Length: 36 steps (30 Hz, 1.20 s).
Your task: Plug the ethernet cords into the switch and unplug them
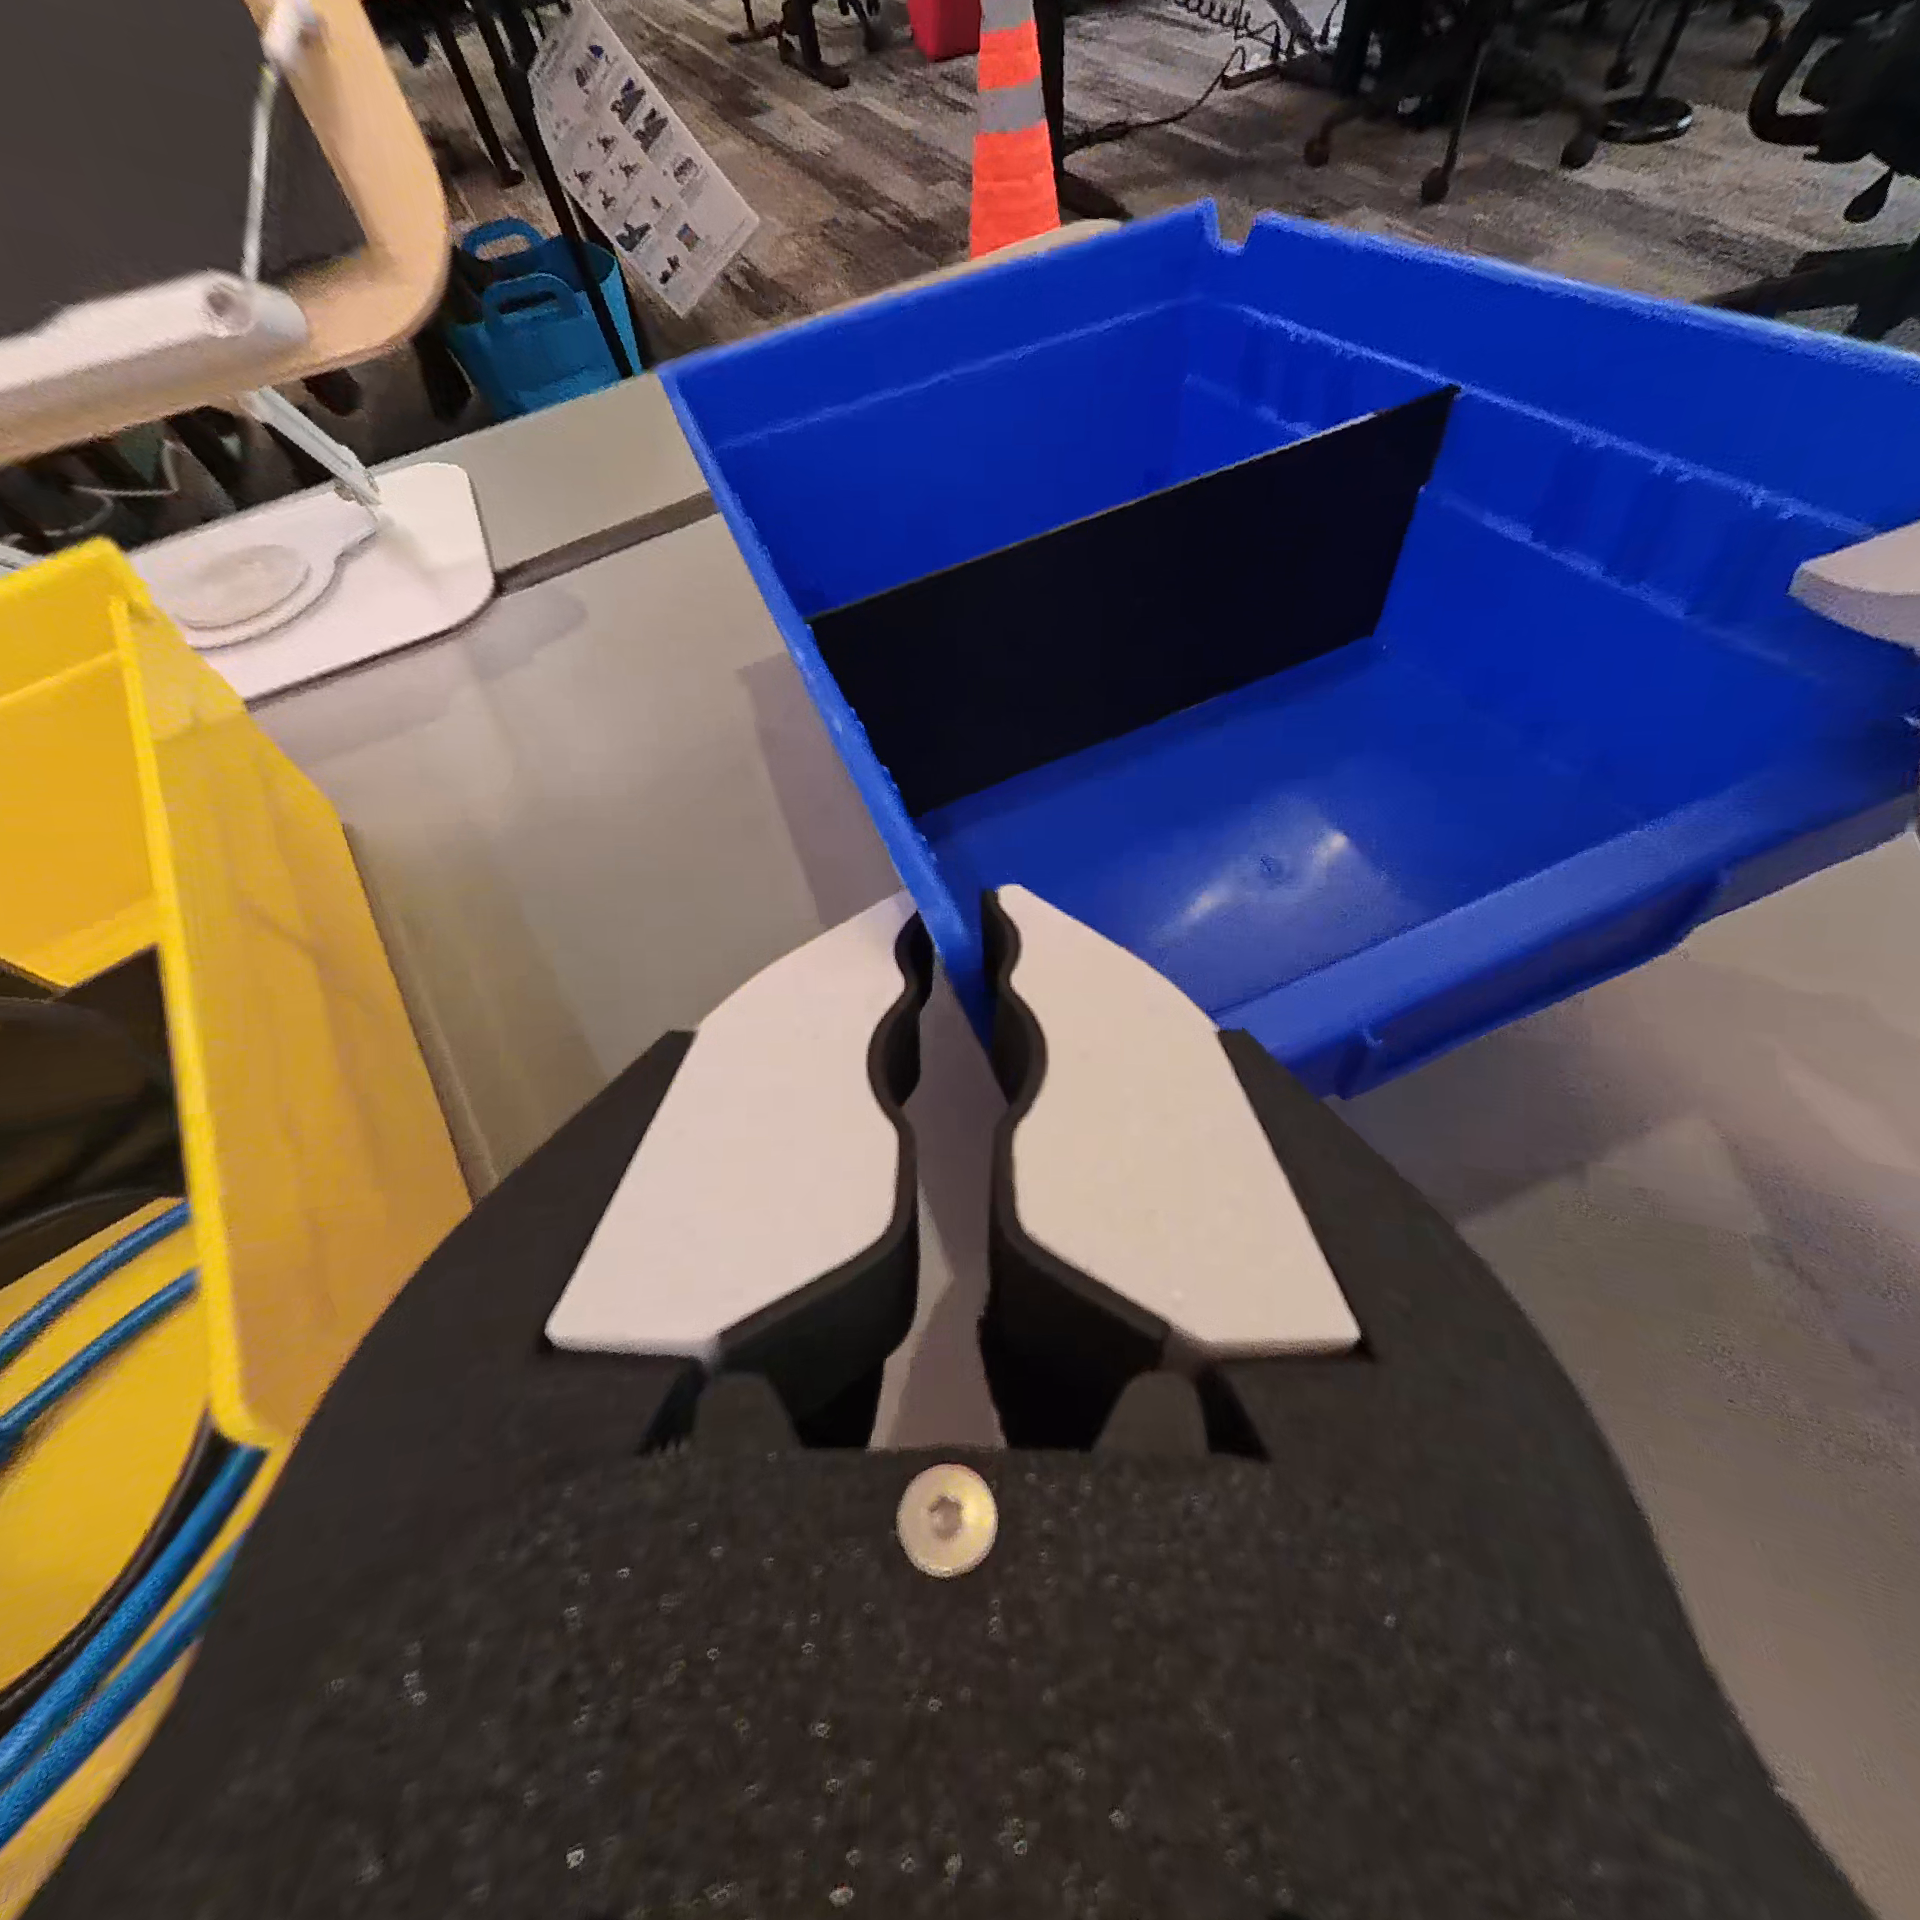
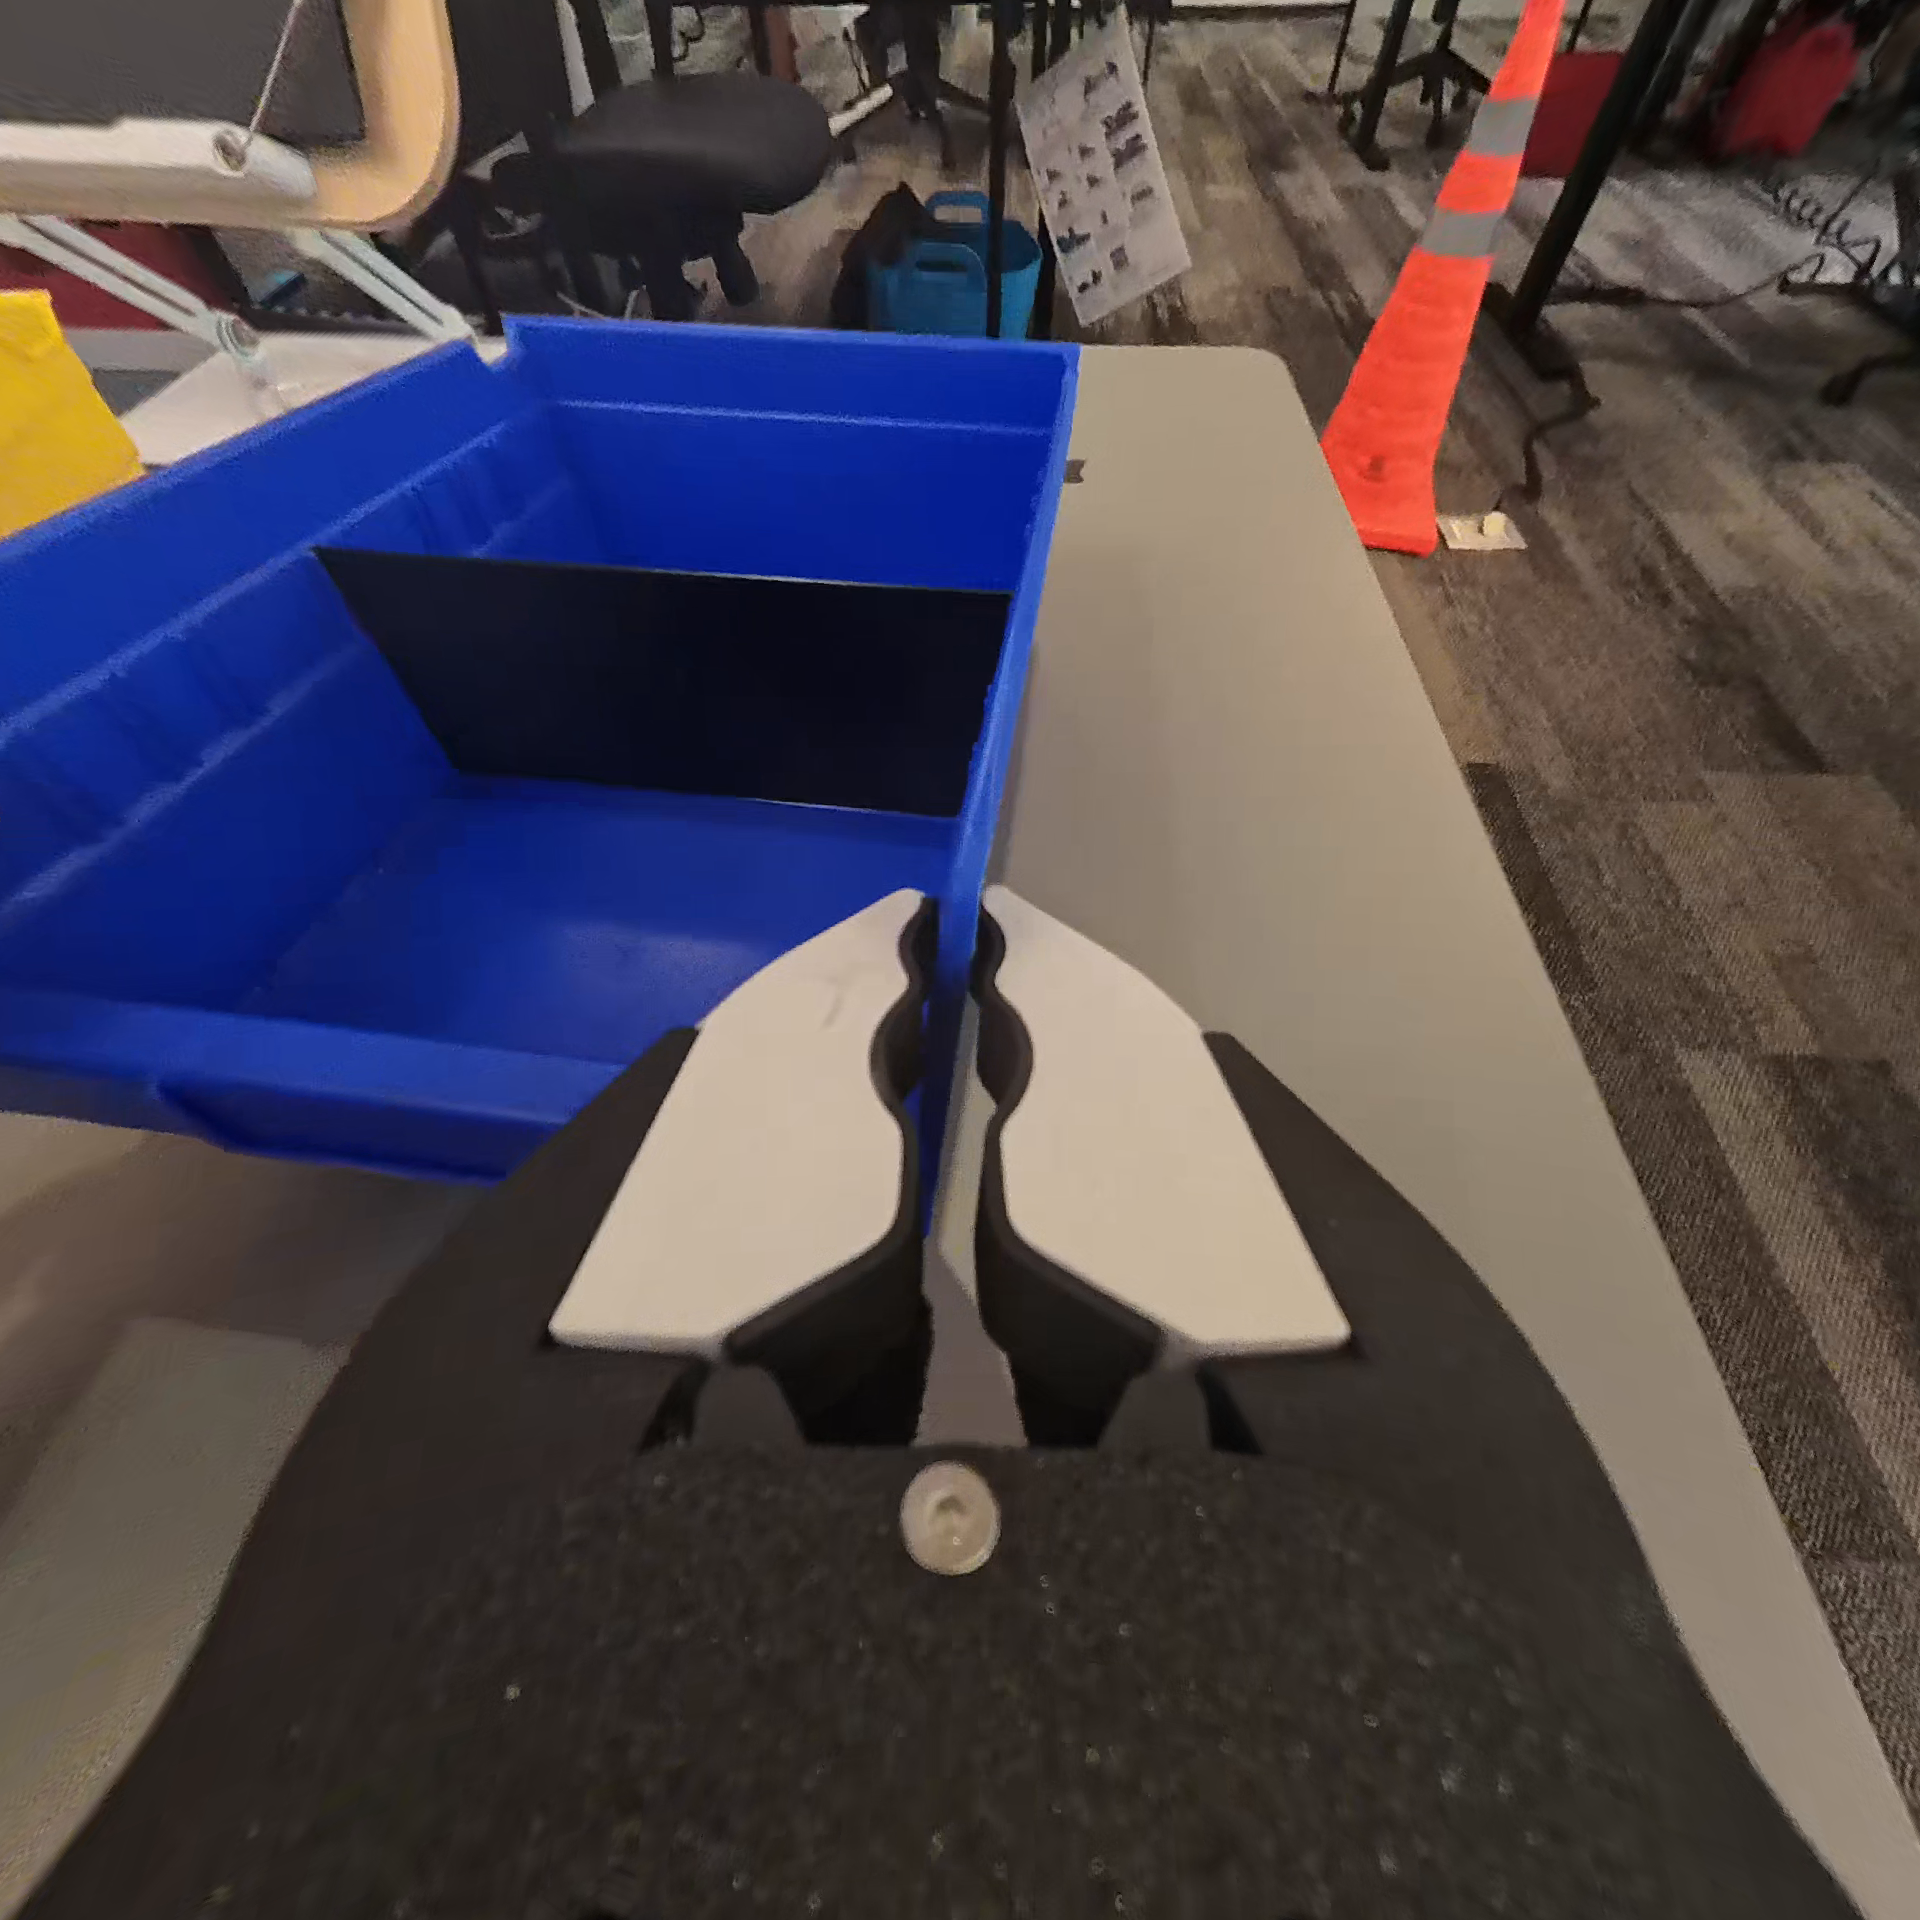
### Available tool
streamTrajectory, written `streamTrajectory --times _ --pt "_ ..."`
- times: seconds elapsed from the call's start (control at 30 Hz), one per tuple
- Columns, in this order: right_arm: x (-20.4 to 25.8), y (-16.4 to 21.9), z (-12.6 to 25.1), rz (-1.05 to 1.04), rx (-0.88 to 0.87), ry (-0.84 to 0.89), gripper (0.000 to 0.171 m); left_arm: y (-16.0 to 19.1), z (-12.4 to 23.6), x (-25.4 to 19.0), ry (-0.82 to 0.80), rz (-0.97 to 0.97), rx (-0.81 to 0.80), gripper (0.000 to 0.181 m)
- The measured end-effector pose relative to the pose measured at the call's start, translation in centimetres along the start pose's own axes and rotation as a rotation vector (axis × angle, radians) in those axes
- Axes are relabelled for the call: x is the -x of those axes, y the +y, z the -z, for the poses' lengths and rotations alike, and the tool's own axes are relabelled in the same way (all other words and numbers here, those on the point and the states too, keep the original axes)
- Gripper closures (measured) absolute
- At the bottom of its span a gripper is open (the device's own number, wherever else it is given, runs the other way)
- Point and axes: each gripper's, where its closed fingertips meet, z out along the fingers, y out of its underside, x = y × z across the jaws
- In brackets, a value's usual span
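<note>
Left gripper [image 1: 956, 914] pinched on blue bin [image 1: 1351, 790] left wall; right gripper [image 2: 958, 914] likewise clamped on its right wall. Left of left claw, yellow bin [image 1: 208, 935] cut off, blue ethernet cords [image 1: 94, 1340] partly hidden inside. Switch unseen.

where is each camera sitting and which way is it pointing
Left wrist view: on the left gripper, looking forward over the blue plastic bin's left wall it clamps; yellow plastic bin at left; the right gripper's tip shows at the right edge.
Right wrist view: on the right gripper, clamping the same bin's right wall; grey table and orange traffic cone beyond.
Shared: the blue bin, its black divider, the cone.
</note>
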Motion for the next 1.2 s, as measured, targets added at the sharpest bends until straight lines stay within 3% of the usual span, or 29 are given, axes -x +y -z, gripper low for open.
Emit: streamTrajectory --times 0.13,0.33,0.4,0.53,0.6,0.67,0.77,0.9,1.07,1.2 --pt "-1.3 2.1 -2.1 0.054 0.106 0.02 0.167 2.5 -1.3 -1.8 0.105 0.024 0.05 0.168" --pt "-1.2 2.0 -3.2 0.019 0.179 -0.077 0.165 3.4 -1.5 -1.8 0.138 -0.087 0.078 0.155" --pt "-2.3 0.5 -2.1 0.086 0.111 0.031 0.153 3.3 0.1 -1.4 0.184 -0.068 0.068 0.147" --pt "-1.7 -2.2 3.4 0.285 0.148 0.223 0.153 1.7 6.3 2.5 0.238 0.031 -0.047 0.144" --pt "2.1 -3.8 5.0 0.354 0.091 0.176 0.15 2.1 9.4 7.1 0.162 0.091 -0.073 0.144" --pt "8.2 -3.6 5.3 0.328 0.075 0.003 0.145 3.7 12.4 12.6 0.033 0.158 -0.078 0.145" --pt "18.9 -1.9 4.6 0.188 0.075 -0.298 0.135 7.1 16.6 20.3 -0.171 0.244 -0.078 0.15" --pt "29.1 1.9 2.1 0.087 0.162 -0.467 0.116 10.8 18.7 25.8 -0.303 0.324 -0.039 0.152" --pt "31.9 4.5 -2.4 0.052 0.184 -0.382 0.119 13.2 15.4 27.1 -0.276 0.336 0.064 0.148" --pt "31.7 3.2 -3.2 -0.151 0.147 -0.38 0.142 15.0 12.3 26.9 -0.244 0.346 0.153 0.148"
